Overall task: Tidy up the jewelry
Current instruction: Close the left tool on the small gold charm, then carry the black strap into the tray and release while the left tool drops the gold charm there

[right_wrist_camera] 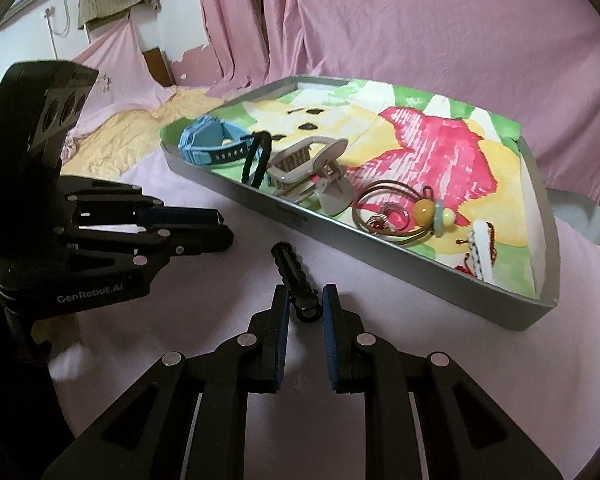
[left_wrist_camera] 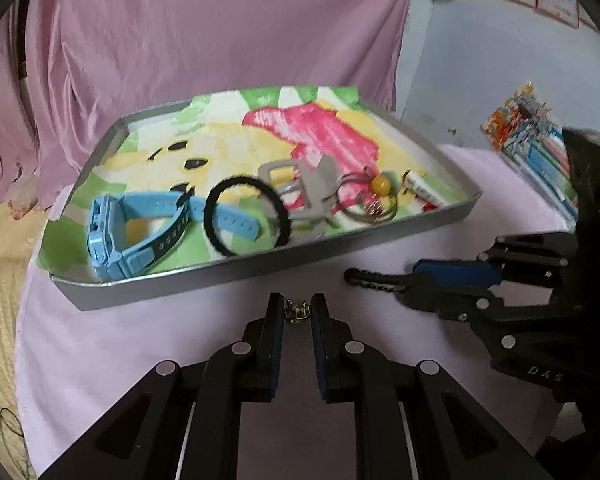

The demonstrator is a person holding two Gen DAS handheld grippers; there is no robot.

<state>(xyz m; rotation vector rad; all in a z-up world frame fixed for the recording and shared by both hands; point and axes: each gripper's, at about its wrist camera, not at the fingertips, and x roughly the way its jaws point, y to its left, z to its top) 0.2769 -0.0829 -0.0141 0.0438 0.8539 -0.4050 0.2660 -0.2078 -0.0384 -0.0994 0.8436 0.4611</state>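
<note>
A grey tray (left_wrist_camera: 260, 266) lined with a colourful towel holds a blue watch (left_wrist_camera: 116, 236), a black hair band (left_wrist_camera: 246, 216), a beige claw clip (left_wrist_camera: 318, 188), a hair tie with a yellow bead (left_wrist_camera: 380, 186) and a small white piece (left_wrist_camera: 420, 190). My left gripper (left_wrist_camera: 297, 312) is shut on a small gold ring (left_wrist_camera: 297, 313) just in front of the tray. My right gripper (right_wrist_camera: 305, 310) is shut on a black hair clip (right_wrist_camera: 296, 276), held over the pink cloth near the tray (right_wrist_camera: 420, 280). The left gripper also shows in the right wrist view (right_wrist_camera: 196, 228).
Pink cloth (left_wrist_camera: 140, 352) covers the surface around the tray. A pink curtain (left_wrist_camera: 180, 40) hangs behind. A yellow blanket (left_wrist_camera: 0, 272) lies at the left. A colourful package (left_wrist_camera: 532, 136) lies at the right, beyond the right gripper (left_wrist_camera: 440, 280).
</note>
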